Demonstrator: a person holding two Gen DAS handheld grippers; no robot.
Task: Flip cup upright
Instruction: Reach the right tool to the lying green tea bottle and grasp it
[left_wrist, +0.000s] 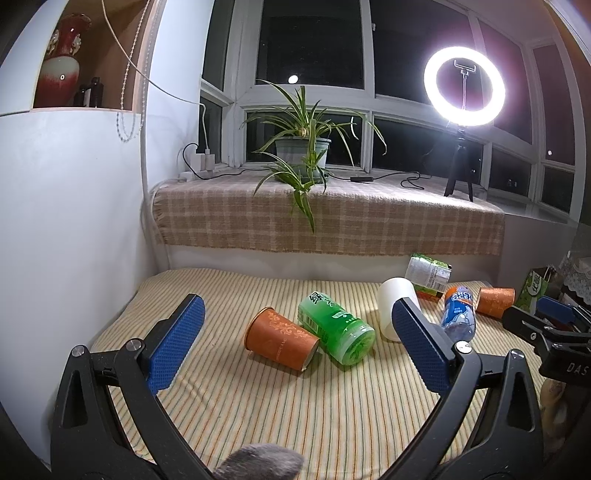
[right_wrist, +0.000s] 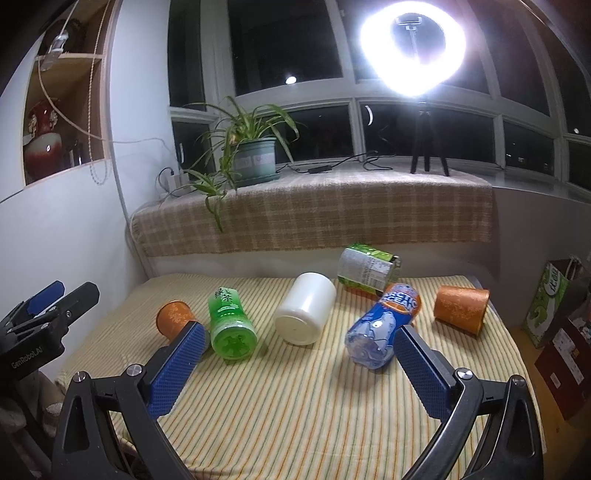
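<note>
Currently both tools released, empty: left tool (left_wrist: 299, 354), right tool (right_wrist: 299, 365). Near-left orange cup (left_wrist: 281, 339) on its side on striped table (left_wrist: 295, 417), touching green bottle (left_wrist: 334, 326). Second orange cup (right_wrist: 461, 308) sideways, far right.

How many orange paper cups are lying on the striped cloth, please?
2: one orange cup at the left beside the green bottle, another at the far right. None seems hidden.
</note>
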